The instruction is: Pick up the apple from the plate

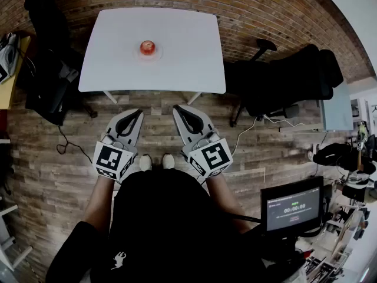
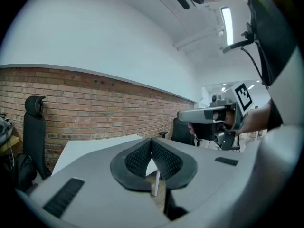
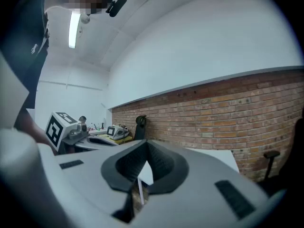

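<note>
Chair on left: black chair (image 1: pixel 50 58) stands beside the table's left edge, close to the brick wall (image 1: pixel 265 5).
Left gripper: left gripper (image 1: pixel 138 113) is held out low in front of the person, over the wood floor (image 1: pixel 47 158), aimed roughly level toward the table and well short of it. Its jaws are closed. In the left gripper view the ribbed black pads (image 2: pixel 137 158) meet at the tip, with only floor and a table leg showing through the gap behind them. It has hold of nothing.
Table: white table (image 1: pixel 177 63) stands ahead of both grippers with its far edge toward the wall.
Plate: small pale plate (image 1: pixel 156 55) lies on the table, left of centre and toward the far side.
Apple: red apple (image 1: pixel 147 47) sits on the plate, well apart from both grippers and touched by neither.
Shoes: tips of pale shoes (image 1: pixel 145 163) show on the floor between the two grippers.
Right gripper: right gripper (image 1: pixel 178 110) is level with the left one and just beside it, angled slightly inward. Its jaws are also closed, tips touching in the right gripper view, with nothing gripped.
Chair on right: second black chair (image 1: pixel 288 78) stands off the table's right edge.
Monitor: monitor (image 1: pixel 293 208) at the near right shows pale digits on a dark screen.
</note>
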A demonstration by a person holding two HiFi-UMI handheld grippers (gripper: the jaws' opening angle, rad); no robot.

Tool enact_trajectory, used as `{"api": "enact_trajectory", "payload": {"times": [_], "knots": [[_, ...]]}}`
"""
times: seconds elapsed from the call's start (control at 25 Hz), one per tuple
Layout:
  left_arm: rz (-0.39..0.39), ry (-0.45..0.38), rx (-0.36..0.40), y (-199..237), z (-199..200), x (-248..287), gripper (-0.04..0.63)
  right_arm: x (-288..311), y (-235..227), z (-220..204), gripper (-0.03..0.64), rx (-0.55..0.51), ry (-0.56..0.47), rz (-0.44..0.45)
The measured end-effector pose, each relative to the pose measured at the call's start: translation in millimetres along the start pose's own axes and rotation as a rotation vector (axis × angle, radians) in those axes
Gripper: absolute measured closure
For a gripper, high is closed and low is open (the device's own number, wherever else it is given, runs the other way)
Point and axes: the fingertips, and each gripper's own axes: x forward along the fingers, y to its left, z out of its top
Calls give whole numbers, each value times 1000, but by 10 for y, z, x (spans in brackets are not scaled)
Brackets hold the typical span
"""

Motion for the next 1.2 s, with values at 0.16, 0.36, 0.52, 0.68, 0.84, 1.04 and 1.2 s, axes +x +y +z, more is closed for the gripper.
{"api": "enact_trajectory", "payload": {"times": [0.16,0.36,0.52,0.68,0.84,1.04,1.2], "knots": [[-4,21,-5,52,-69,-66,589,48,53,-14,614,12,1,4],[-5,-4,-3,128,-42,-116,589,74,145,-43,614,4,10,-2],[-9,-6,-1,160,-43,-132,589,76,144,-36,614,22,0,-16],[-23,-15,-4,192,-34,-175,589,79,151,-9,612,50,-24,-36],[-56,-19,-24,229,-45,-237,589,114,194,-2,612,66,-31,-45],[-81,-11,-24,319,-97,-329,589,206,338,-34,612,58,-18,-41],[-77,-11,-23,419,-131,-383,589,269,406,-63,612,58,-15,-50]]}}
